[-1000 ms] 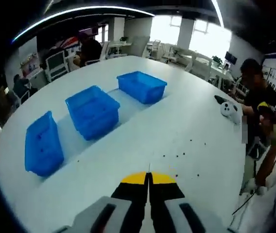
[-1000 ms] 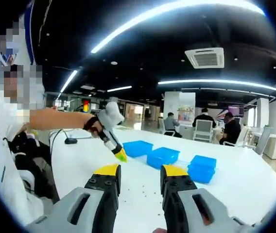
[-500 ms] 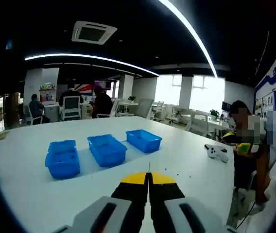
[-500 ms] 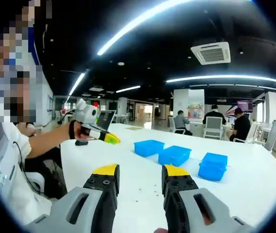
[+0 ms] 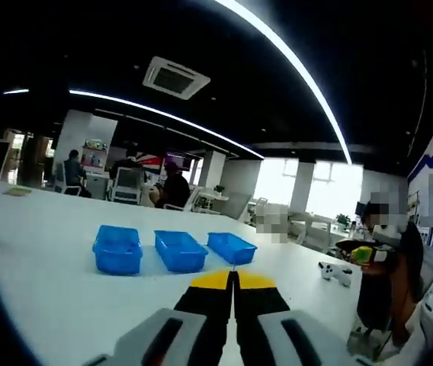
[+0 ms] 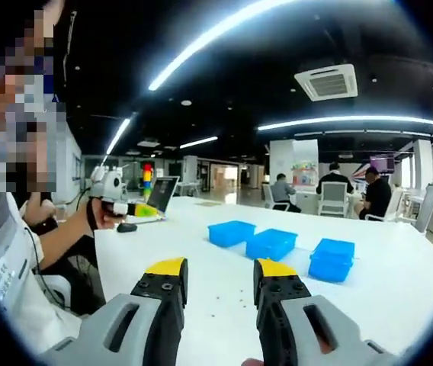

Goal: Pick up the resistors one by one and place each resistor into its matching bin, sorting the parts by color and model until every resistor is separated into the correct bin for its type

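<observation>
Three blue plastic bins (image 6: 274,244) are lined on the white surface (image 6: 384,290); tiny dark resistors (image 6: 218,300) lie scattered near; the left hand-held gripper (image 5: 234,279) is clenched empty, the right hand-held gripper (image 6: 215,269) released; a pick is judged next, calling for lowering onto one resistor.

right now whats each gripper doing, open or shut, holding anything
left gripper: shut, yellow tips together, nothing visible between them.
right gripper: open, clear gap between its tips, holding nothing, raised above the white table.
</observation>
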Motion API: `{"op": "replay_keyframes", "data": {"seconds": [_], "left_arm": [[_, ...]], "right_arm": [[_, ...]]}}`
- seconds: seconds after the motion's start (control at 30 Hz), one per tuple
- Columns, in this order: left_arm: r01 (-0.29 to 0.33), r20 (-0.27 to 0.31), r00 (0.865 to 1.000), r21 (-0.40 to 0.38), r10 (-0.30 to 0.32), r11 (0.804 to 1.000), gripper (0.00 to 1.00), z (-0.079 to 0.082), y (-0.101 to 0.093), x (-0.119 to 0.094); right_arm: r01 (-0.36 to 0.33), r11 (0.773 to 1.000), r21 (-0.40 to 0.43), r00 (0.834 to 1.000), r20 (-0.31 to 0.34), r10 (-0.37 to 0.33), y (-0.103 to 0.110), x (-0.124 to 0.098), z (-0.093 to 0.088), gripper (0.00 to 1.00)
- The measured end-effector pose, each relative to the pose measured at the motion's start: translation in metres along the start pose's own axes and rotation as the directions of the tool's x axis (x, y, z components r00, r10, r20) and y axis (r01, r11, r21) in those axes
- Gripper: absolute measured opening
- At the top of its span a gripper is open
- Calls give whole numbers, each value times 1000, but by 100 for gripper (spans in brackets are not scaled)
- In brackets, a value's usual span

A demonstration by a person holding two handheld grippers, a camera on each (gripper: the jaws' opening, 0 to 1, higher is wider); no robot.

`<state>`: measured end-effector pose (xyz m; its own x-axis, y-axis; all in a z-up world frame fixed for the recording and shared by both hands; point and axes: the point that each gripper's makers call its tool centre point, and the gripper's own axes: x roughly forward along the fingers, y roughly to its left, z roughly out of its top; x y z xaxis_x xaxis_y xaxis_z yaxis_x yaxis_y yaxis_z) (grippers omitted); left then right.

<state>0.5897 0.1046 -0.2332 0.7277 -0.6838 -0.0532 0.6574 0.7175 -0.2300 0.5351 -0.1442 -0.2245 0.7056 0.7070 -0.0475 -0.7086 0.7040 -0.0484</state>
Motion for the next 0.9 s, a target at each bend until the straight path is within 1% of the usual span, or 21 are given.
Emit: {"op": "replay_keyframes", "data": {"seconds": [0.07, 0.17, 0.27, 0.4, 0.5, 0.57, 0.63, 0.73, 0.8, 0.83, 0.9], "left_arm": [[4, 17, 1000, 7, -4, 1000, 4, 6, -5, 7], [16, 28, 999, 13, -16, 1000, 4, 12, -13, 19], [25, 28, 999, 25, -26, 999, 4, 18, -21, 36], [46, 13, 999, 30, -47, 998, 4, 24, -28, 62], [65, -12, 998, 35, -65, 997, 4, 26, -34, 93], [72, -26, 997, 37, -72, 997, 4, 27, -32, 114], [58, -45, 997, 42, -56, 997, 4, 27, -25, 136], [52, -70, 996, 36, -49, 998, 4, 24, -19, 164], [49, -96, 994, 38, -45, 998, 4, 21, -16, 189], [47, -99, 994, 40, -43, 998, 4, 21, -16, 193], [51, -115, 992, 47, -45, 998, 4, 19, -20, 218]], "right_arm": [[-1, 1000, -3, 1000, -6, 1, -4, -2, -1, 37], [0, 1000, -7, 1000, -8, 0, -8, -6, 0, 37], [4, 1000, -10, 1000, -11, -4, -13, -10, 1, 37], [18, 1000, -16, 1000, -19, -18, -21, -17, 0, 37], [39, 999, -14, 999, -14, -39, -28, -22, 2, 36], [58, 998, -17, 998, -11, -58, -33, -26, 3, 36], [78, 997, -30, 997, -17, -78, -37, -29, 3, 36], [89, 995, -43, 996, -20, -90, -39, -34, 4, 36], [92, 995, -47, 996, -17, -93, -40, -36, 6, 36], [93, 995, -48, 995, -16, -94, -40, -37, 6, 36], [103, 994, -48, 995, -10, -103, -43, -40, 7, 36]]}}
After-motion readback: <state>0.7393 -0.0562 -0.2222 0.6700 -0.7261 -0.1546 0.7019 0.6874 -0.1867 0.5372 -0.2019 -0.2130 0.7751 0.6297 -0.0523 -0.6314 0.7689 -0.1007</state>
